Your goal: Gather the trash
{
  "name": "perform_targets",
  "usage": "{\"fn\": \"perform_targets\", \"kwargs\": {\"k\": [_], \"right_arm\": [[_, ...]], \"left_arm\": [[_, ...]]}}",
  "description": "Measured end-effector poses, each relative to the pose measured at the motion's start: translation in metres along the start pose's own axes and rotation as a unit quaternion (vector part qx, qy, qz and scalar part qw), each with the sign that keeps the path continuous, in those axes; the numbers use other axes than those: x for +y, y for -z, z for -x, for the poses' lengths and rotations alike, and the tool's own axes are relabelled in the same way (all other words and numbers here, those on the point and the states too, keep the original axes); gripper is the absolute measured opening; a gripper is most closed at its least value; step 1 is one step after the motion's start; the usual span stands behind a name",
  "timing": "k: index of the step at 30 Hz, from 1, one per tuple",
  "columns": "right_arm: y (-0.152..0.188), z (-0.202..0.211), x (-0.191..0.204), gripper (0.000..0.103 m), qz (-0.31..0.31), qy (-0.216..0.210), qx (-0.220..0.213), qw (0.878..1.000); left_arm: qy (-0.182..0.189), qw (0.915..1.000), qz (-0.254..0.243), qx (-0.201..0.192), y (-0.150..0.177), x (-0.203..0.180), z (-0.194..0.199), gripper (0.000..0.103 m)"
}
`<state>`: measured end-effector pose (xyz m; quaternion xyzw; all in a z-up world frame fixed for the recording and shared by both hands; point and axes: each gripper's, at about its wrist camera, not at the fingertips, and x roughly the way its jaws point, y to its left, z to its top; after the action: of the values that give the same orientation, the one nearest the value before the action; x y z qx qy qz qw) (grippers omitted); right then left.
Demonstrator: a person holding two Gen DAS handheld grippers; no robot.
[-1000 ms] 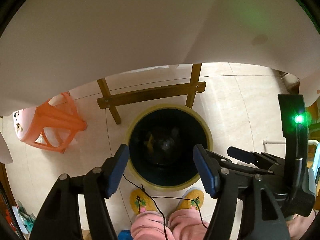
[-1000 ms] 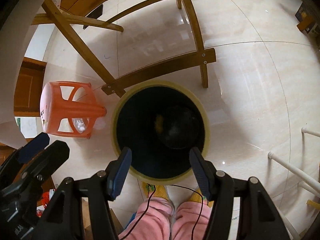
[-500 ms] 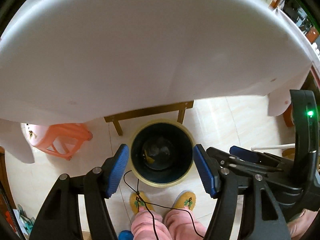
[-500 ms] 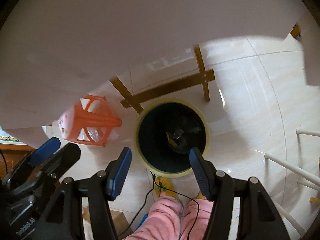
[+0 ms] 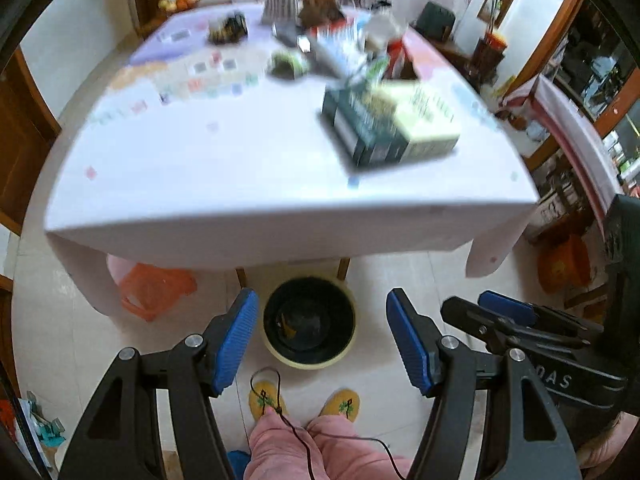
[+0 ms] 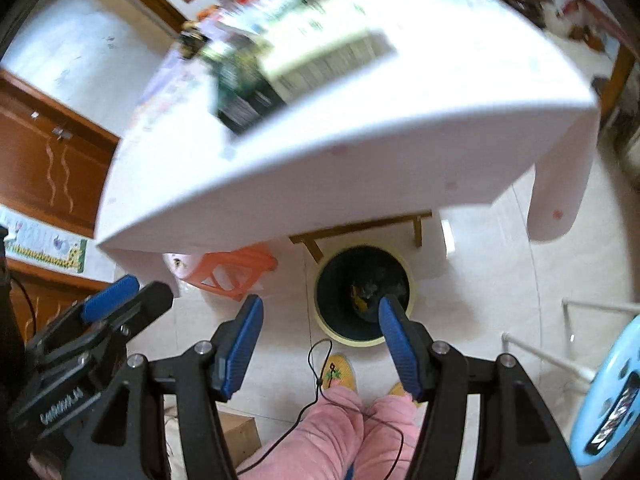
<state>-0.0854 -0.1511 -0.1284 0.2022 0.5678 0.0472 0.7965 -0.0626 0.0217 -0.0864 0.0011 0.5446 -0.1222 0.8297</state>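
A round bin [image 5: 308, 362] with a yellow rim and black liner stands on the floor under the table's near edge, with some dark and yellow trash [image 5: 289, 326] inside. High above it, my left gripper [image 5: 322, 340] is open and empty, pointing steeply down. In the right wrist view the bin [image 6: 340, 334] lies partly behind one blue pad, and my right gripper [image 6: 320, 344] is also open with nothing between its fingers. The two grippers hang side by side. Each shows in the other's view: the right one [image 5: 500, 312] and the left one [image 6: 112, 300].
A table with a white cloth [image 5: 240, 168] carries a stack of boxes [image 5: 388, 128] and blurred clutter farther back. An orange stool [image 5: 154, 284] lies tipped under it. A person's pink trouser legs [image 5: 288, 440] and yellow slippers [image 5: 344, 404] are near the bin. A cable [image 6: 316, 384] dangles.
Both grippers have risen from just above the bin to above the table's height. The tabletop and its boxes have come into view and the bin looks smaller. Jaws unchanged.
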Motion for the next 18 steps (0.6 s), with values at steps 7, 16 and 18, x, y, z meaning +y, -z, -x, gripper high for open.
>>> {"fn": "perform_targets", "kwargs": {"k": [7,16,18], "right_arm": [[-0.013,0.07,0.026,0.061,0.051,-0.004,-0.055,0.997],[-0.029,0.133,0.047,0.061,0.099,-0.008,-0.134,0.986],[-0.034,0.143,0.049,0.061,0.102,-0.011,-0.141,0.985]], "left_arm": [[-0.001,0.9991,0.016,-0.04,-0.021,-0.004,0.071,0.065],[-0.012,0.9956,0.031,-0.088,-0.042,-0.009,0.133,0.065],[-0.017,0.9949,0.03,-0.095,-0.049,-0.011,0.143,0.065]]}}
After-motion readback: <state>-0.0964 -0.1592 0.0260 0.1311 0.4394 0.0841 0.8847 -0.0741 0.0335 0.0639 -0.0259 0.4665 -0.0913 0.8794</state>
